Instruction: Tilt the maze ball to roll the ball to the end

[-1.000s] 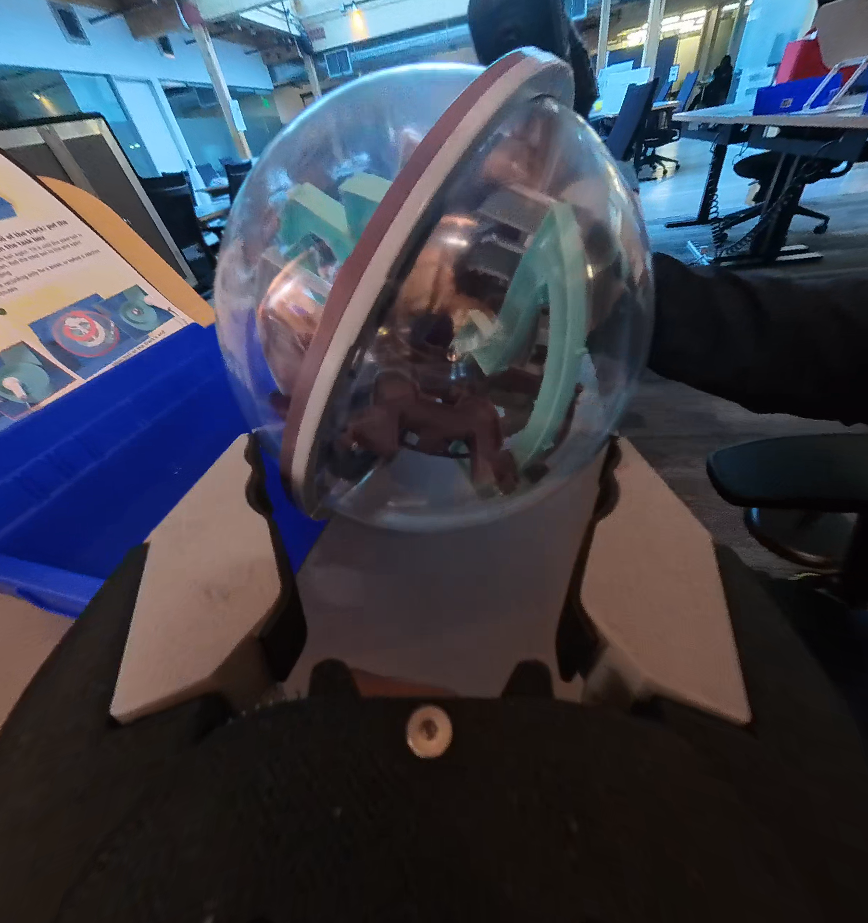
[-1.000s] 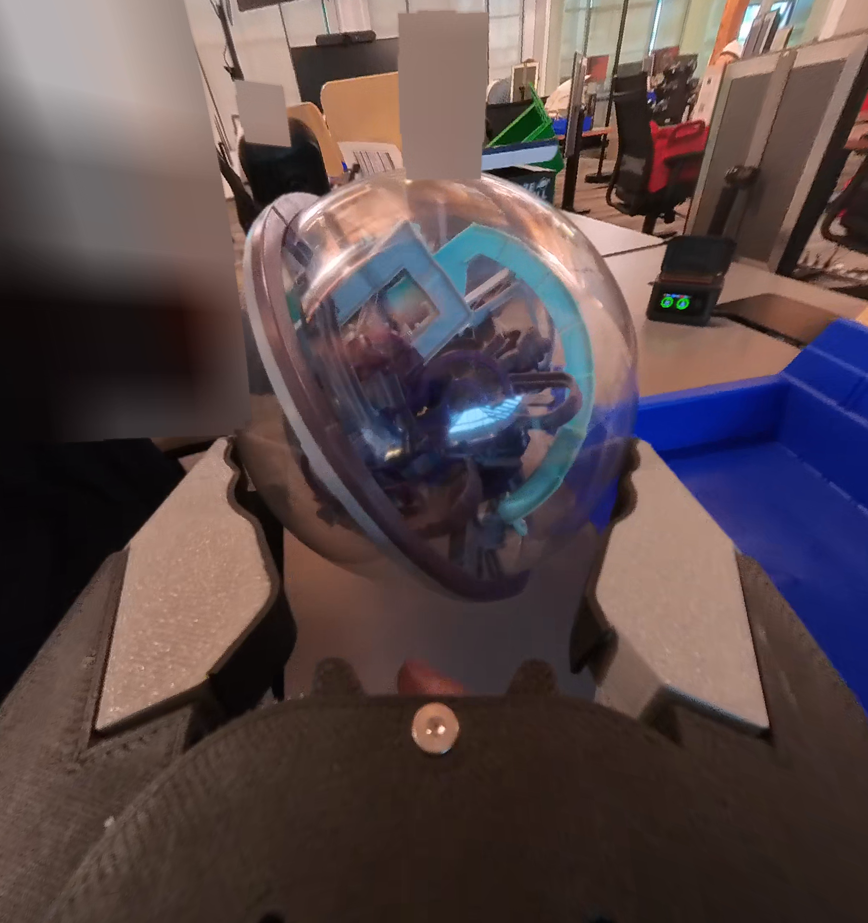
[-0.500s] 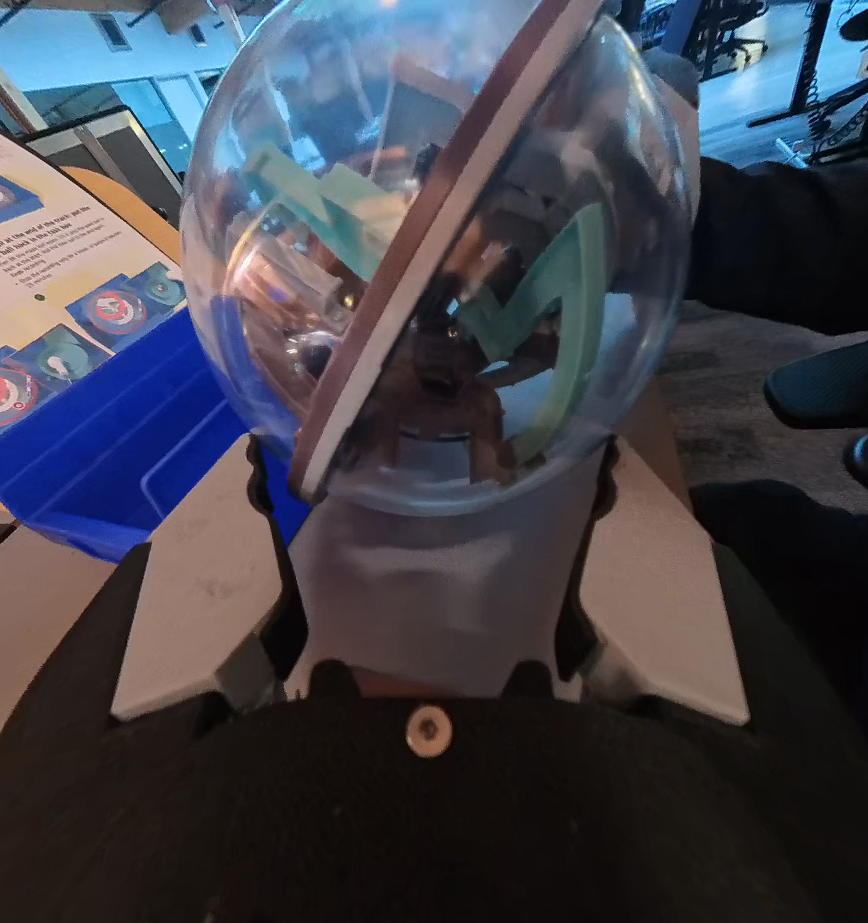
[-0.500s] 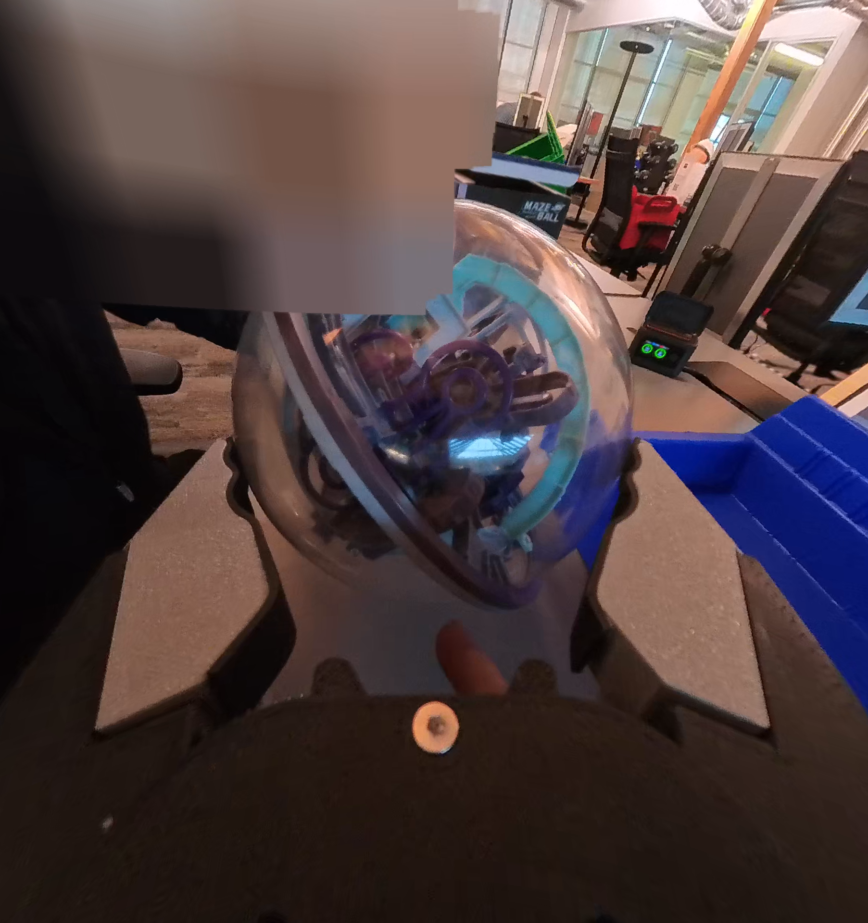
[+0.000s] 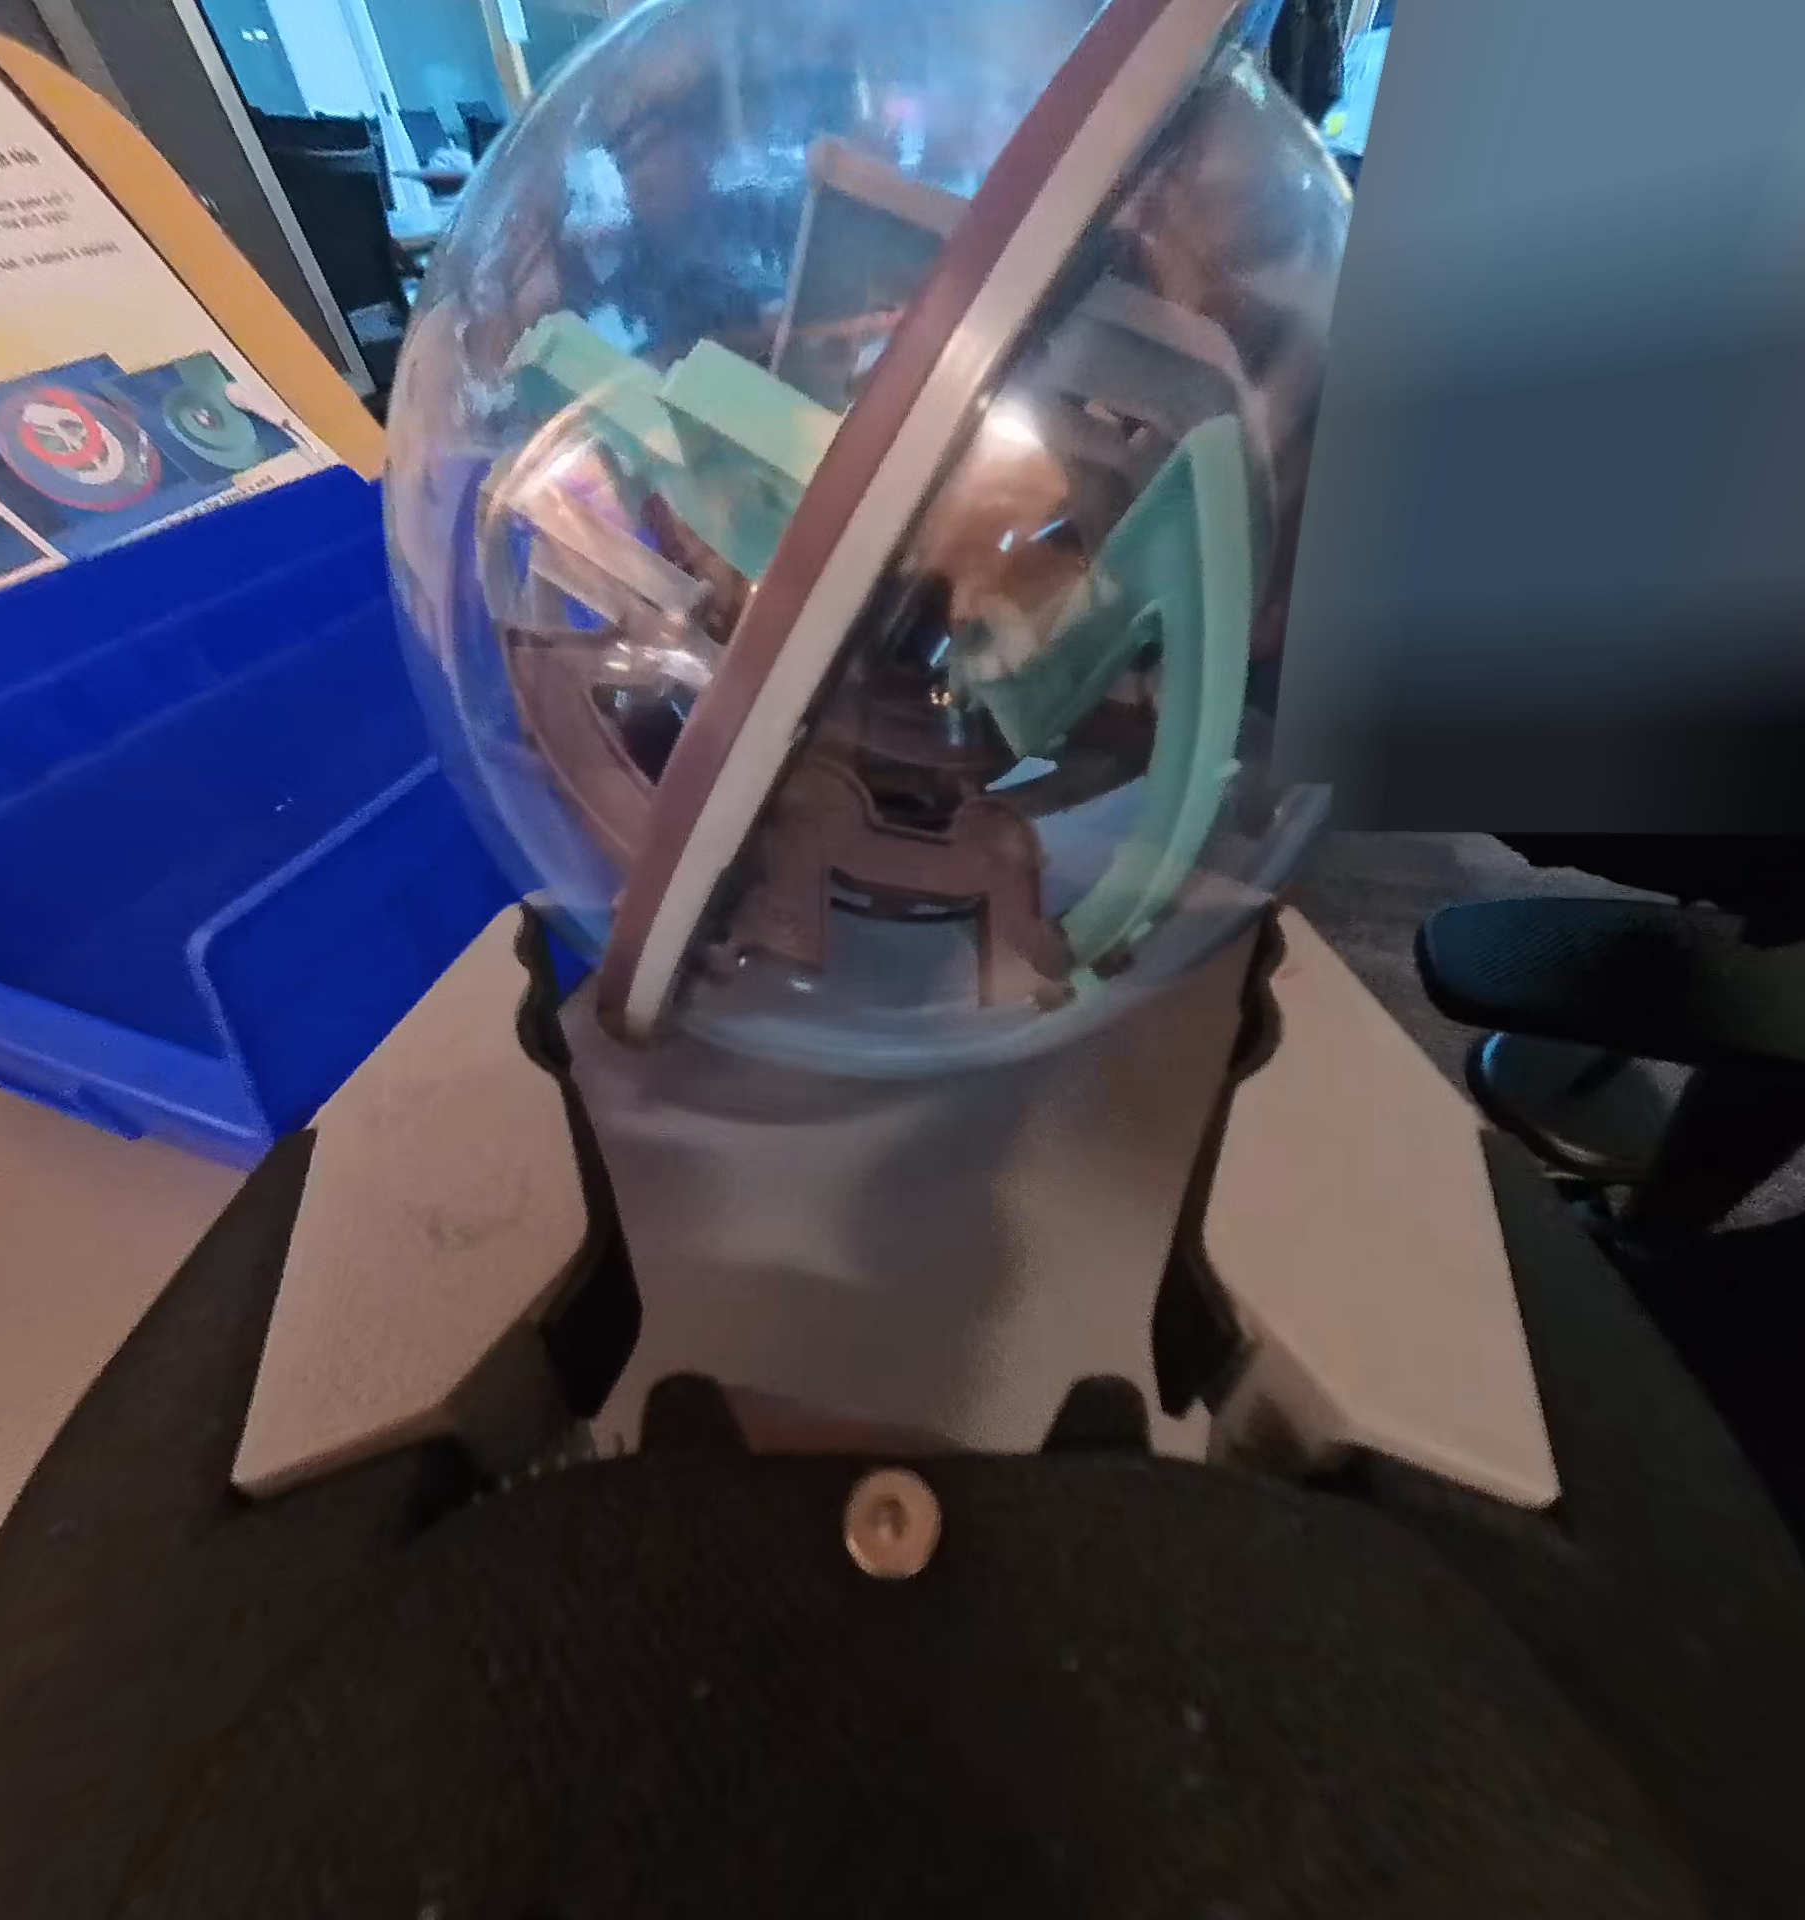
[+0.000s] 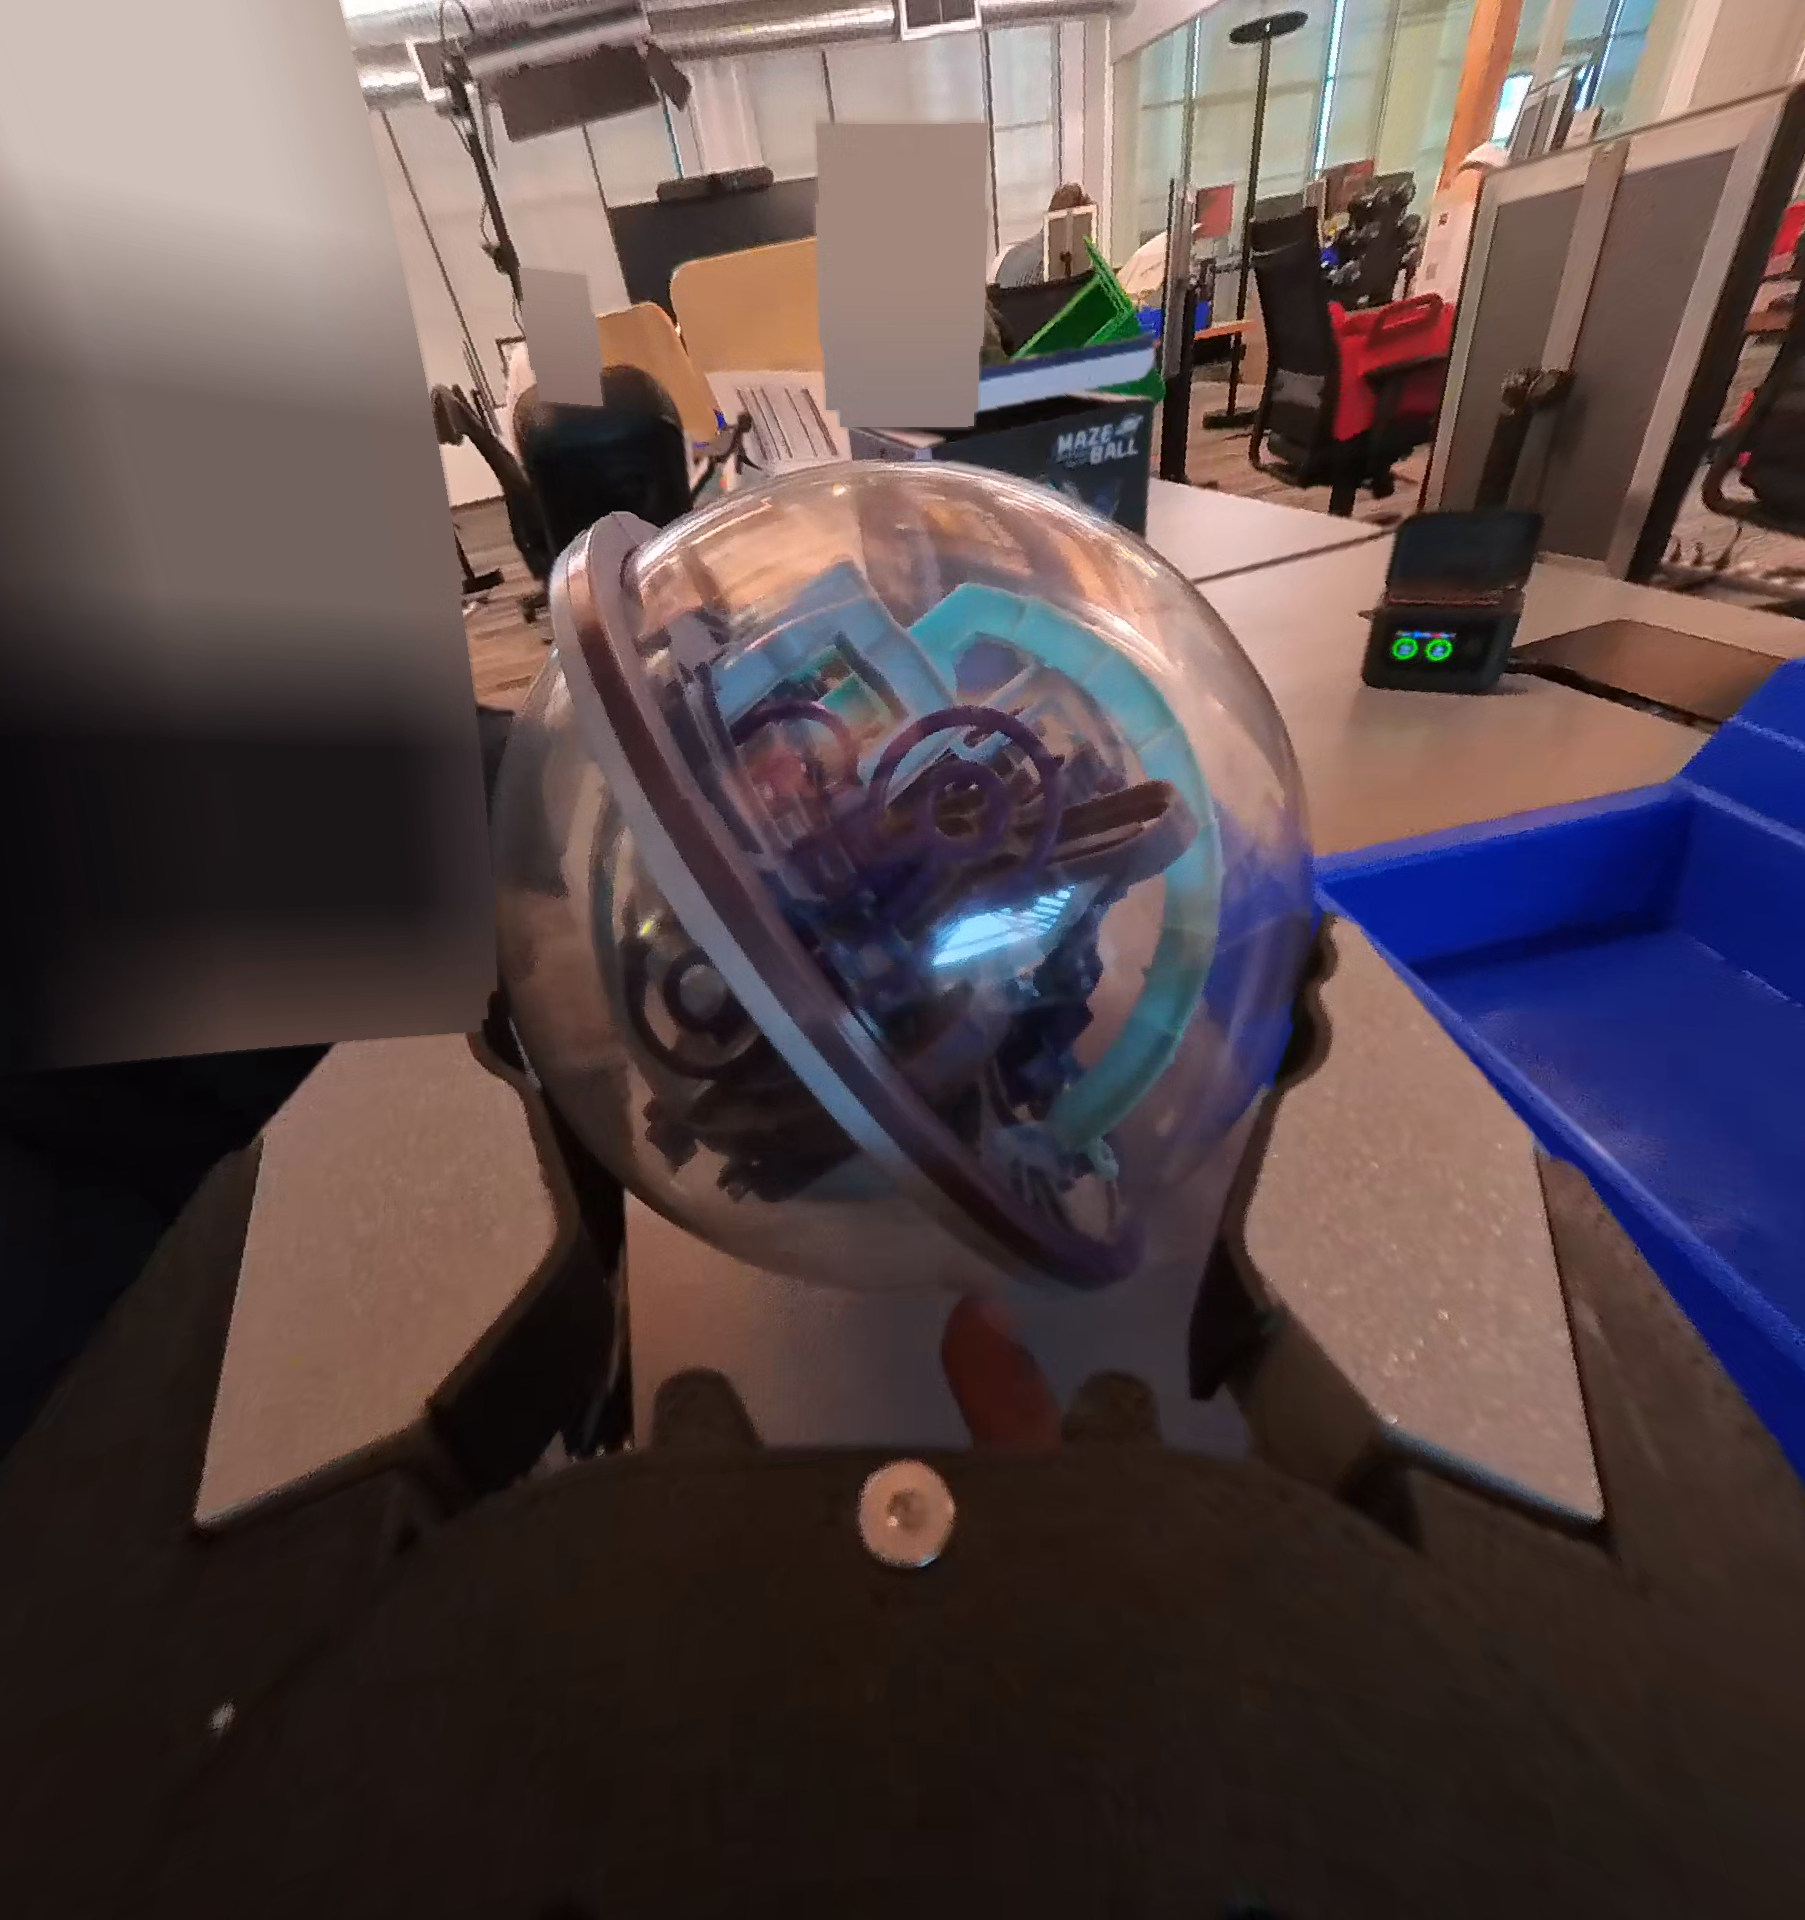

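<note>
The maze ball (image 5: 877, 520) is a clear plastic sphere with teal and purple tracks inside and a white and purple seam ring running diagonally. It sits held in the air between both grippers. My left gripper (image 5: 898, 935) is shut on its lower part, with the fingers (image 5: 410, 1195) pressed on either side. My right gripper (image 6: 903, 1003) is shut on the same sphere (image 6: 877, 852) from the other side. A person's fingertip (image 6: 991, 1371) shows below the sphere. I cannot pick out the small ball inside for certain.
A blue bin (image 5: 150, 779) stands on the table (image 6: 1397, 748) beside the sphere and also shows in the right wrist view (image 6: 1656, 1039). An instruction sheet (image 5: 46, 312) leans behind it. A small black device with green lights (image 6: 1449, 623) and a chair armrest (image 5: 1604, 987) are nearby.
Both grippers have rocked the sphere while keeping their hold. The background swung and the inner tracks turned a little. In the right wrist view the sphere now sits lower than half a second ago.
</note>
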Demonstrator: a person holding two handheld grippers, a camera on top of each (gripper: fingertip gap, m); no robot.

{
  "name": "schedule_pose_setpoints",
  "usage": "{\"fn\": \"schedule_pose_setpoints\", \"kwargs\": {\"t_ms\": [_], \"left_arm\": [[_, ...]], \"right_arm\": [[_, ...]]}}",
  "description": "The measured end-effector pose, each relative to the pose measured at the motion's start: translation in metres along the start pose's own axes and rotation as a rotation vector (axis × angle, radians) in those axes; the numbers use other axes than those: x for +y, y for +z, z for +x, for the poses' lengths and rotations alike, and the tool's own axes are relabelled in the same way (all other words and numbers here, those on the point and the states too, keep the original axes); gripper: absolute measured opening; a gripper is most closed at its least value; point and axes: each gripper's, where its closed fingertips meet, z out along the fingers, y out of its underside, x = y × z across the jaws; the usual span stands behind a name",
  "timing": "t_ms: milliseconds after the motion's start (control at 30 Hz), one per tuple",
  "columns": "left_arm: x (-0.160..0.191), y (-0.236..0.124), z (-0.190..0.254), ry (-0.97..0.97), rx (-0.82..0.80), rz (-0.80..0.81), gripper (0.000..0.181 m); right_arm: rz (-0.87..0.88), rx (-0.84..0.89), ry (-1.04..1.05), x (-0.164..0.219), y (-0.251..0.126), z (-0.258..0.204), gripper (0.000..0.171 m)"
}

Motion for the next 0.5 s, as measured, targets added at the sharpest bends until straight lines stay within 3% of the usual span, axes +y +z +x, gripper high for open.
{"fn": "schedule_pose_setpoints", "kwargs": {"t_ms": [300, 500], "left_arm": [[-0.043, -0.038, 0.019, -0.043, 0.041, 0.001, 0.128], [-0.066, -0.06, 0.035, -0.012, 0.049, -0.006, 0.127]], "right_arm": [[-0.062, 0.006, 0.08, -0.038, 0.008, -0.035, 0.144], [-0.015, -0.001, -0.008, -0.068, 0.016, -0.063, 0.149]]}}
